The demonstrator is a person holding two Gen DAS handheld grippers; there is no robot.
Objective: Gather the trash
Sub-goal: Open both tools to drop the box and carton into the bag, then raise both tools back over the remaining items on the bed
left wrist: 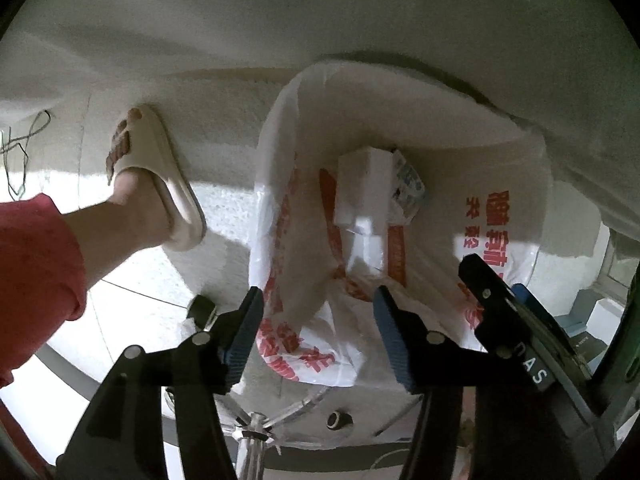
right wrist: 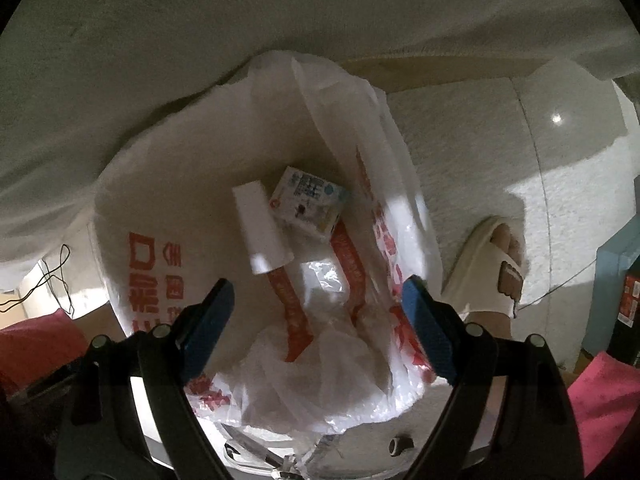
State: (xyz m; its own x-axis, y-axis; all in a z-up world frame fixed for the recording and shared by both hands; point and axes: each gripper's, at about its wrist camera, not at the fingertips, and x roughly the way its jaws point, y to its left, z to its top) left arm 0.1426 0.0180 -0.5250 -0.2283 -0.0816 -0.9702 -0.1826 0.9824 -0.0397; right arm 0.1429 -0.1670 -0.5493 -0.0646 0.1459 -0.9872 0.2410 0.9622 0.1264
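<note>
A white plastic bag (left wrist: 288, 216) with red print lies open on the floor; it also shows in the right wrist view (right wrist: 160, 208). Inside it lie a white paper cup (right wrist: 262, 230) and a small printed carton (right wrist: 308, 202). In the left wrist view the cup (left wrist: 362, 188) and carton (left wrist: 410, 180) lie in the bag's middle. My left gripper (left wrist: 320, 332) is open and empty above the bag's near edge. My right gripper (right wrist: 316, 324) is open and empty above the bag's mouth. The right gripper's finger (left wrist: 492, 296) shows at the right of the left wrist view.
A foot in a cream slipper (left wrist: 156, 176) stands left of the bag; the other slippered foot (right wrist: 492, 264) stands right of it. White bedding (right wrist: 200, 40) hangs beyond the bag. A chair base with casters (left wrist: 256, 428) is below. Cables (left wrist: 20, 152) lie at the far left.
</note>
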